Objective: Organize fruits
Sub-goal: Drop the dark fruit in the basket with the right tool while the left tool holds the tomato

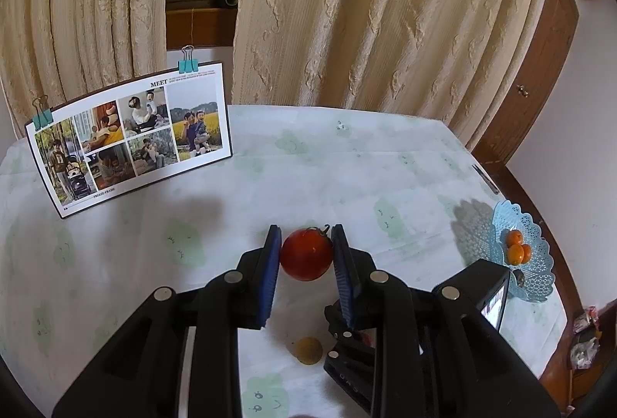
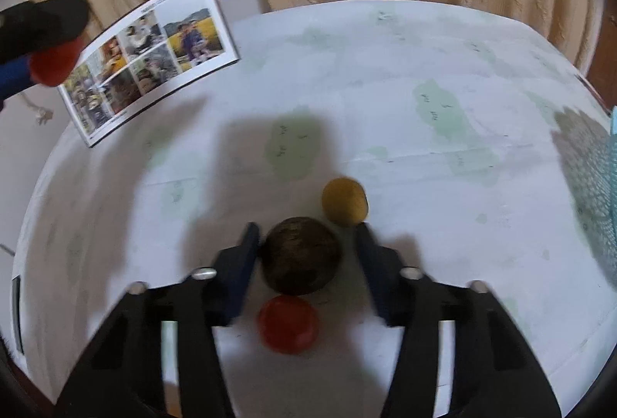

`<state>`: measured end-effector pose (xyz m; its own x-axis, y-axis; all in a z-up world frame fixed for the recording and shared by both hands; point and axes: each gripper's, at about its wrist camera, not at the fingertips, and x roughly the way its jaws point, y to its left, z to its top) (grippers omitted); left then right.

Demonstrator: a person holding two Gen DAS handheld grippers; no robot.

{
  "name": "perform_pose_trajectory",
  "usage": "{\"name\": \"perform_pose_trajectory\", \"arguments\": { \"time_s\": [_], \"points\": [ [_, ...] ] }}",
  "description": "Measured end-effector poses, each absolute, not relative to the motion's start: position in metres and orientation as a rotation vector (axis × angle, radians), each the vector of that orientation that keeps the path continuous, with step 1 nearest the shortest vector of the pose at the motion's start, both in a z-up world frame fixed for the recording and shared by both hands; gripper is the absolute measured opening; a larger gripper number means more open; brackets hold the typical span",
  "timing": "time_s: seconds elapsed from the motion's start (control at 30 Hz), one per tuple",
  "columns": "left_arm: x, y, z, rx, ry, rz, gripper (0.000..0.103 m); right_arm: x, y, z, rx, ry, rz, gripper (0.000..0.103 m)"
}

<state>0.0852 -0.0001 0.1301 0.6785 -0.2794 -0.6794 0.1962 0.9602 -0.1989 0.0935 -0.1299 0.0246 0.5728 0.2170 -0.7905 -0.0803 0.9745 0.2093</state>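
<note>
My left gripper [image 1: 306, 240] is shut on a red tomato [image 1: 306, 255] and holds it above the table; it also shows at the far left of the right wrist view [image 2: 52, 65]. My right gripper [image 2: 304, 233] is open, its jaws on either side of a dark brown round fruit [image 2: 300, 256] on the table, not clamped on it. A yellow-brown fruit [image 2: 344, 201] lies just beyond the right finger; it also shows in the left wrist view [image 1: 308, 350]. A second red tomato [image 2: 288, 324] lies under the right gripper. A light blue lace basket [image 1: 534, 263] holds small oranges [image 1: 518, 253].
A photo board [image 1: 131, 132] with teal clips stands at the back left of the table. The white cloth [image 1: 347, 167] with green prints covers the table. Curtains [image 1: 366, 13] hang behind. A wooden door [image 1: 540, 71] is at the right. The basket's edge [image 2: 613, 163] shows at far right.
</note>
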Motion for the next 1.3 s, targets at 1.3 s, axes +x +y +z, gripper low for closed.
{"name": "perform_pose_trajectory", "arguments": {
  "time_s": [1.3],
  "points": [
    [0.053,-0.061,0.120,0.005,0.767,-0.418,0.027,-0.024,-0.415,0.082,0.448,0.686,-0.428,0.044]
  ]
}}
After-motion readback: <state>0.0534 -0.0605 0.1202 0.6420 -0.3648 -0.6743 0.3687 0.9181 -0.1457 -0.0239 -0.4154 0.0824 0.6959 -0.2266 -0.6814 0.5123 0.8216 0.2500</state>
